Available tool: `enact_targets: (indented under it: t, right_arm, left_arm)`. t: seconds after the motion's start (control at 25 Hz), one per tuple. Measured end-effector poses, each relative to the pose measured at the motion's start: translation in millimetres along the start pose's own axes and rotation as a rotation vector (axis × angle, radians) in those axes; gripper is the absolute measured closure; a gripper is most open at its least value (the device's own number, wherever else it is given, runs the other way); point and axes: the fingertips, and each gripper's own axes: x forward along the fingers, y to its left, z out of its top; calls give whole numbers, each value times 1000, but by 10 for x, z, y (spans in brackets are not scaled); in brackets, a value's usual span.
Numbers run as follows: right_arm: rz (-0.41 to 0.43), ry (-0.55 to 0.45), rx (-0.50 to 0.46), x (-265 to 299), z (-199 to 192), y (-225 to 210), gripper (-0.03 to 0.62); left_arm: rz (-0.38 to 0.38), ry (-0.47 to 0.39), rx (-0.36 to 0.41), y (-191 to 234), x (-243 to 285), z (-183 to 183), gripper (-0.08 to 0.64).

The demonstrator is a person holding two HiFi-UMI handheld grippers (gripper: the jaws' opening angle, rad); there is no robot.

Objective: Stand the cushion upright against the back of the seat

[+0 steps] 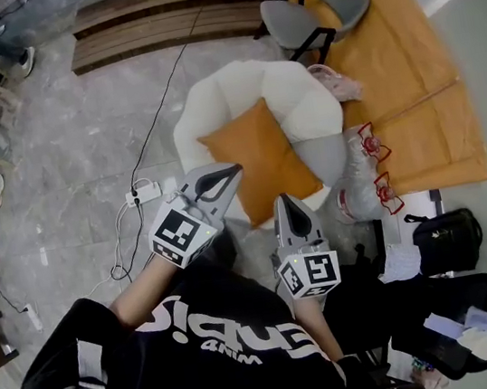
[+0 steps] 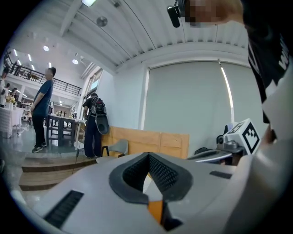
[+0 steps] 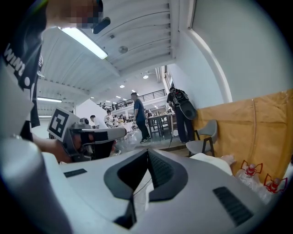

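Left gripper (image 1: 233, 172): jaws together, nothing between them, tips at the near left edge of the orange cushion (image 1: 260, 154). Right gripper (image 1: 284, 203): jaws together, empty, tips by the cushion's near corner. White armchair (image 1: 300, 88) holds the cushion: square, smooth, lying on the seat, one corner toward the person.

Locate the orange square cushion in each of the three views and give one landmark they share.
Head view: the orange square cushion sits at the centre, on the white armchair.
Left gripper view: only an orange sliver shows low in the gap of the shut jaws, probably the cushion.
Right gripper view: not in it.
Shared landmark: the grey chair with black legs.
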Motion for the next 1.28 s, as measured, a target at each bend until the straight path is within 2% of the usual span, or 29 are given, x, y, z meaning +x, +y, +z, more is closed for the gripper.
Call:
enact_targets:
  t: [0.44,0.68,0.8,0.96,1.28]
  right_arm:
    - [-8,15,-27,887,321,-264,571]
    - [-26,11,-24,1146,441,-541,572]
    - [-16,0,-28,1251,482,-686,571]
    - [12,23,-33,1301,443,-821,572]
    - [11,74,2,1545,172,-1296,572]
  left_arm:
    - [-37,-13,14,739,528,158,554]
    - [-54,-9,5,857,844,167,554]
    - [-39,-14,14,902,1000,153,554]
    - [18,-8,-19,985,1134,71,554]
    - [38,74,-36,1072,1512,-321,554]
